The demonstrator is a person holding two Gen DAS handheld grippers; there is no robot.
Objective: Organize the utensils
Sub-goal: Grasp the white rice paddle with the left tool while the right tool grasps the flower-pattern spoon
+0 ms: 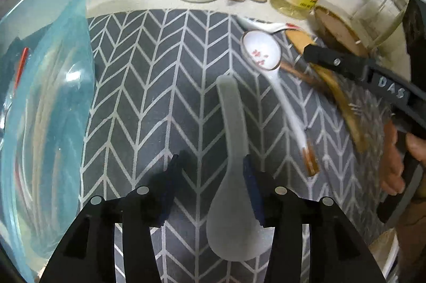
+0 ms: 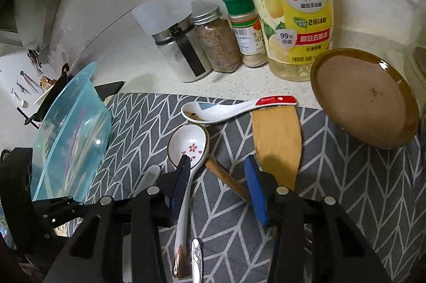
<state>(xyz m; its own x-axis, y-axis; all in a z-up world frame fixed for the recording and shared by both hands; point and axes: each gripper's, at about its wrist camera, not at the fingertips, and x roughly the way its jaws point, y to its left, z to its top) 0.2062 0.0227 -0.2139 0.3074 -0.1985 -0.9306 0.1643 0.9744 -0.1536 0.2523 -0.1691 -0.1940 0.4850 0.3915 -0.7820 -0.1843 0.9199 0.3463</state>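
Observation:
Utensils lie on a grey chevron mat point(image 1: 149, 75). A frosted white rice paddle point(image 1: 234, 176) lies between the fingers of my open left gripper point(image 1: 210, 163), next to the right finger. A white spoon with red flowers point(image 1: 262, 50) point(image 2: 189, 144), a wooden spatula point(image 2: 277, 139) and a red-handled white spoon point(image 2: 234, 107) lie further right. My right gripper point(image 2: 218, 163) is open over the flowered spoon's handle and a wooden handle point(image 2: 226, 178); it also shows in the left wrist view point(image 1: 306, 51). A blue plastic tub point(image 1: 45, 110) point(image 2: 72, 134) holding sticks stands left.
Spice jars point(image 2: 215, 41), a salt jar point(image 2: 175, 51) and a yellow OMO detergent bottle point(image 2: 298, 11) stand along the back wall. A brown plate point(image 2: 364, 96) leans at the mat's right. A metal utensil handle point(image 2: 196, 259) lies near the right gripper's base.

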